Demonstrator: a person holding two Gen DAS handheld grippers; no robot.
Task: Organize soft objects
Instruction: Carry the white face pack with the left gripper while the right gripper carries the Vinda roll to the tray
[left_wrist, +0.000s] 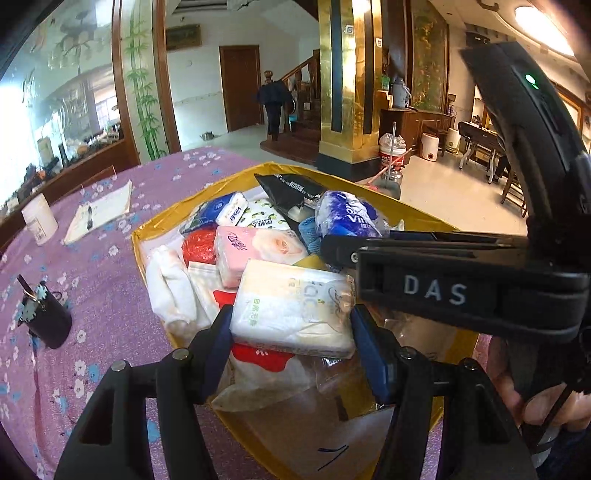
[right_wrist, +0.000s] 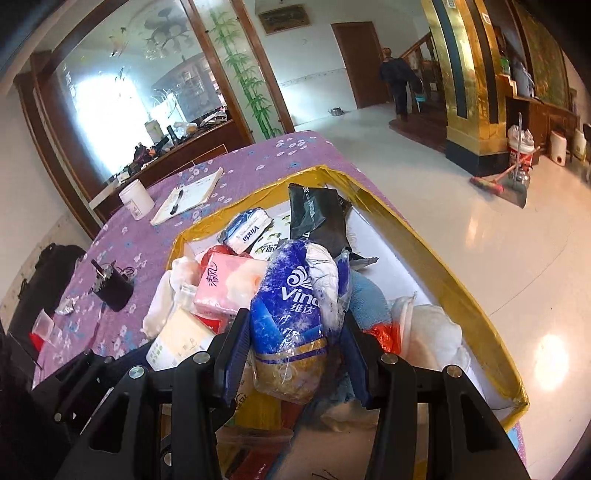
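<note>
While both of my tools are down over the yellow-rimmed box (left_wrist: 417, 214), which I will use as my landmark on the purple flowered worktop (left_wrist: 110, 295), I judge the step in hand to be the sorting itself: two packs are gripped at once and neither has yet been set in its place. Furthest left, outside the box, a dark cup (left_wrist: 50, 325), a notepad with a pen (left_wrist: 99, 210) and a white jar (left_wrist: 38, 218) sit on the cloth, well apart from my work. At the box's left side, my left tool (left_wrist: 291, 325) holds a cream tissue pack (left_wrist: 295, 302) crosswise, its blue pads pressing both short ends, with the pack lifted over the pile near the box's front. Just behind it in the box lie a pink tissue pack (left_wrist: 258, 247) and a red bag (left_wrist: 199, 245). Toward the box's middle and right, my right tool (right_wrist: 295, 354) is closed at a moderate width on a blue Vinda roll pack (right_wrist: 295, 299), standing upright above a blue cloth (right_wrist: 365, 299) and white cloths (right_wrist: 436, 332). The next move, as I see it, calls for carrying each pack to a free spot without the tools colliding, since they work side by side, then easing the grip only once the pack rests.
</note>
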